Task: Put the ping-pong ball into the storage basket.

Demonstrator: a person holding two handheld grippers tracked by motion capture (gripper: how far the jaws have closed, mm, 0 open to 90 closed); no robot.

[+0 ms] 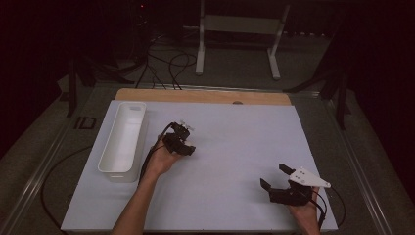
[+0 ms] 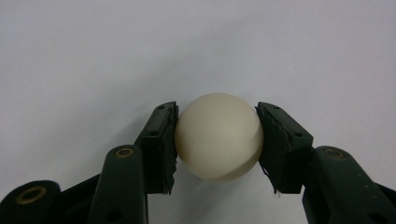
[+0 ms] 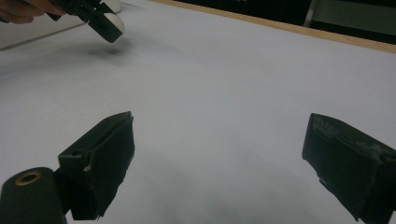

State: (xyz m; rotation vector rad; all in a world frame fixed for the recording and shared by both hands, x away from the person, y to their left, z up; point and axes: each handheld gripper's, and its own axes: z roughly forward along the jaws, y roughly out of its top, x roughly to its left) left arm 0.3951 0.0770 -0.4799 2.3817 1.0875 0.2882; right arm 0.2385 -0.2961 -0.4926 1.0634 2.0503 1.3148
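A cream-white ball [image 2: 218, 136] is clamped between the two black jaws of my left gripper [image 2: 217, 140], which is shut on it. In the high view the left gripper [image 1: 185, 148] is held left of the table's centre, just right of the bin. The right gripper view shows that same ball [image 3: 115, 21] far off at the upper left, a little above the sheet with its shadow beneath. My right gripper [image 1: 274, 177] stands open near the front right corner, and nothing lies between its fingers [image 3: 105, 161].
A long white bin [image 1: 122, 139] lies along the left side of the white sheet [image 1: 235, 142]. A wooden table edge [image 1: 205, 96] runs along the back. Behind it, cables [image 1: 166, 68] and a white stand [image 1: 240, 29] sit on the floor.
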